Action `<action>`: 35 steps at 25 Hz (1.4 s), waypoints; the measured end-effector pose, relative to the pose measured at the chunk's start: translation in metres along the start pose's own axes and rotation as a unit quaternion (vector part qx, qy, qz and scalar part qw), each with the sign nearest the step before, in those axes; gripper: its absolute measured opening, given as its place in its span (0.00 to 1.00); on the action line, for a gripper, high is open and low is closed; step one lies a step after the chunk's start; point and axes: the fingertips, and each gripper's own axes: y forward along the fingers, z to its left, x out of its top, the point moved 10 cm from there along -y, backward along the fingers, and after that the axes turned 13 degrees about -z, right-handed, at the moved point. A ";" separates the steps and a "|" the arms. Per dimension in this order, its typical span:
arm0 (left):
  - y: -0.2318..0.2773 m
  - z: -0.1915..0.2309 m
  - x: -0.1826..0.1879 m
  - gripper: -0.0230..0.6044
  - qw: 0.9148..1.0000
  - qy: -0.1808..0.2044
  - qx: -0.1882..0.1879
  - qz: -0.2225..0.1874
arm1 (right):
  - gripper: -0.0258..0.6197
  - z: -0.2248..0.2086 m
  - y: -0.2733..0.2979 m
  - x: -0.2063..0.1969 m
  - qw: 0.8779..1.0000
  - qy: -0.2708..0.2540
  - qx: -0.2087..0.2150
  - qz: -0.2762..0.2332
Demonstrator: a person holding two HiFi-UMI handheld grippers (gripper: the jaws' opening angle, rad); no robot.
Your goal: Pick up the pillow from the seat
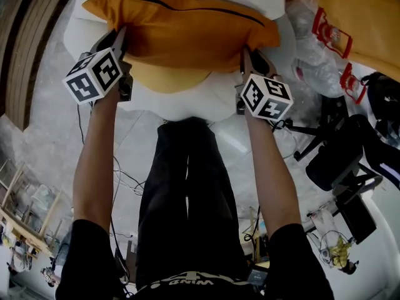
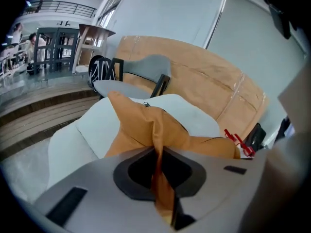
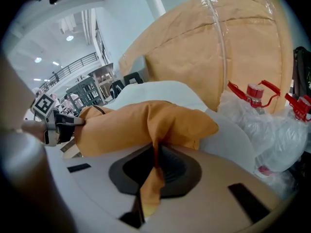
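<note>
Tan panel (image 3: 218, 47) wrapped in clear film, standing behind the seat; white padded seat (image 1: 187, 102), rounded at its near edge; orange pillow (image 1: 187, 30), a dark zip running along its upper face, lying across the seat on top of a paler yellow cushion (image 1: 165, 77); crumpled clear plastic bag (image 1: 312, 61) just to the right of the seat, with red-capped bottles (image 3: 256, 93) beside it; left claw (image 2: 158, 171), clenched on a pinched fold of the pillow's fabric at its near left corner, the cloth drawn thin between the jaws; right claw (image 3: 154, 166), likewise clenched on a fold of the same pillow at its near right corner; both arms reach forward side by side.
</note>
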 end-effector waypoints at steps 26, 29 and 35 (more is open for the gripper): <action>-0.183 -0.083 0.170 0.08 0.994 0.056 -0.053 -0.071 | 0.10 0.068 -0.178 0.172 0.993 0.000 0.031 -0.113; -0.238 -0.105 0.211 0.08 0.991 0.063 -0.054 -0.104 | 0.10 0.091 -0.224 0.213 0.989 -0.002 0.042 -0.141; -0.324 -0.148 0.255 0.08 0.985 0.072 -0.061 -0.147 | 0.10 0.114 -0.303 0.260 0.981 0.018 0.051 -0.185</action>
